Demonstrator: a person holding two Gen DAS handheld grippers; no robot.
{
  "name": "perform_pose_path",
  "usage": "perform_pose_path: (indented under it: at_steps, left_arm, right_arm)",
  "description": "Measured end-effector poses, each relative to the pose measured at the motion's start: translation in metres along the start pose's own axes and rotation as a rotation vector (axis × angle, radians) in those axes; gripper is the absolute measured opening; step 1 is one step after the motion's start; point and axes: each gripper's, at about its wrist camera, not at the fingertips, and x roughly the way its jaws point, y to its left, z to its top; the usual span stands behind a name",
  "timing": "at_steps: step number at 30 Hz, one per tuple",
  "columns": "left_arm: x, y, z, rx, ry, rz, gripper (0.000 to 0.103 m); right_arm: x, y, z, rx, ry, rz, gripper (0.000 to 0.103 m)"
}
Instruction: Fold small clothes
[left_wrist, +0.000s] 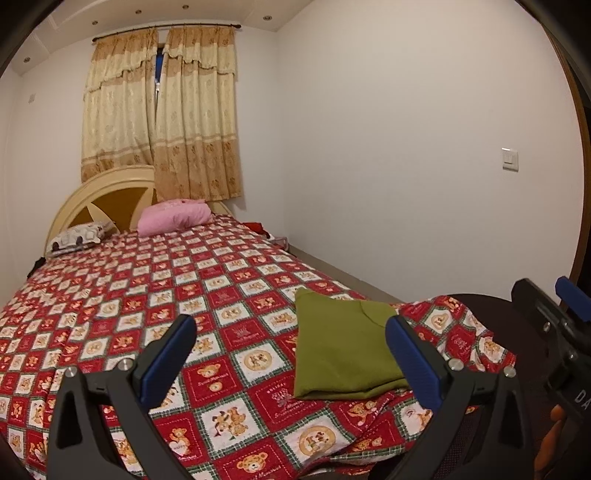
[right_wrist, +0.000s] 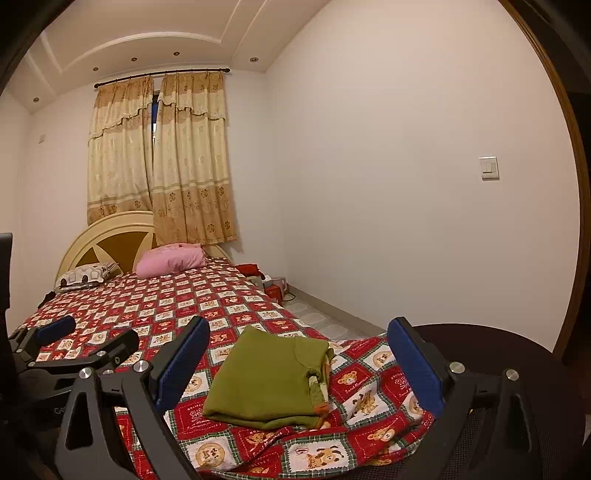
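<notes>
An olive-green garment (right_wrist: 267, 380) lies folded into a compact, roughly square stack on the near corner of the bed, its edges lined up and a rounded seam showing on the top layer; along its right side an orange-and-patterned trim peeks out between the layers. It rests on a red, white and green checked bedspread (left_wrist: 155, 295) printed with teddy bears, which hangs rumpled over the bed's near end. The left gripper (left_wrist: 291, 343) hangs above the spread with its blue-padded fingers spread wide and nothing between them; the right gripper (right_wrist: 299, 350) is likewise splayed apart and empty, the garment lying framed between its fingers but below them. At the far end are a cream headboard (left_wrist: 107, 192), a pink pillow (left_wrist: 173, 217) and a patterned pillow (left_wrist: 79, 236), under beige floral curtains (left_wrist: 162, 110). A light switch (left_wrist: 510, 158) sits on the bare white wall to the right. The right wrist view alone shows the garment's trimmed edge, the tiled floor (right_wrist: 314, 317) beside the bed and red boxes (right_wrist: 275, 290) there; the left wrist view shows the other gripper at its right edge.
</notes>
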Motion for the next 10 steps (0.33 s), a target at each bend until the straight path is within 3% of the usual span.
perform_pose_path:
  at_steps: [10]
  left_arm:
    - [0.0029,0.0087,-0.0011,-0.021,0.023,0.001,0.103]
  right_arm:
    - [0.0041,-0.0055,-0.0081,0.003,0.016,-0.012,0.097]
